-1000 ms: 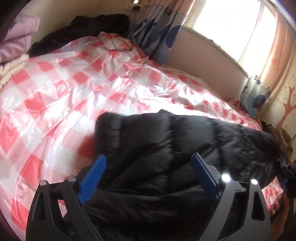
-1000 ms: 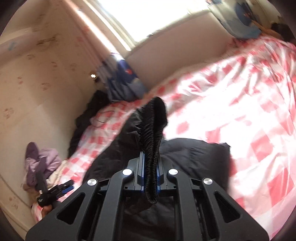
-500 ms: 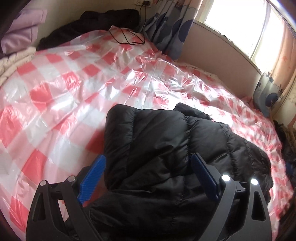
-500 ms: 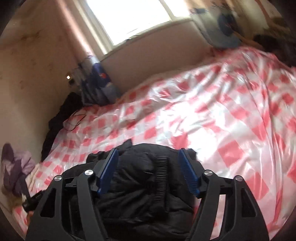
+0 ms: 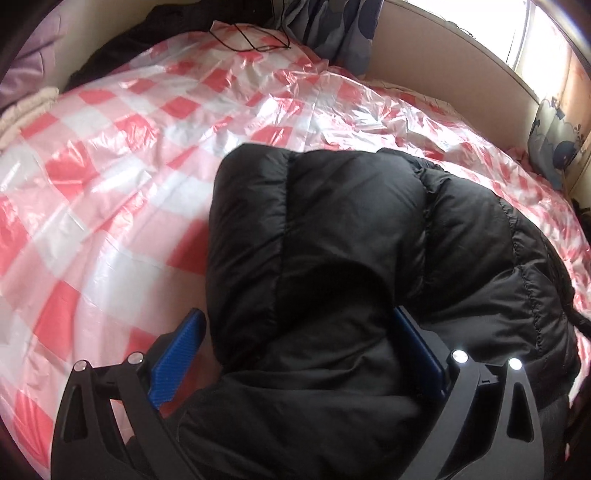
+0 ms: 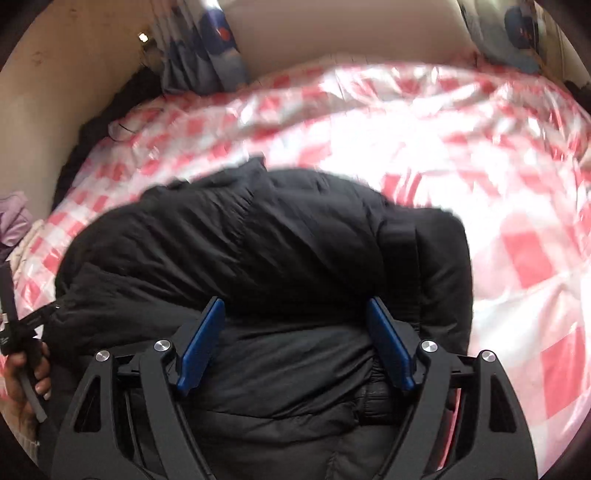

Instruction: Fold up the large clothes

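Note:
A black quilted puffer jacket (image 5: 351,236) lies bunched on the bed, partly doubled over itself. My left gripper (image 5: 295,325) is open, its blue pads either side of a padded fold, close over the jacket. In the right wrist view the jacket (image 6: 258,243) fills the middle. My right gripper (image 6: 295,310) is open and holds nothing, low over the jacket's near part. The jacket's near edge is hidden behind both grippers.
The bed is covered by a shiny red-and-white checked plastic sheet (image 5: 110,155). A dark garment (image 5: 110,62) and a thin black cable (image 5: 251,37) lie at the far end. Patterned curtains (image 5: 332,29) and a low wall (image 5: 443,66) run behind. Folded pale clothes (image 5: 22,110) sit at left.
My right gripper let go of the ribbed cuff it held pinched and now stands open over the jacket. Both grippers moved lower and closer to the jacket.

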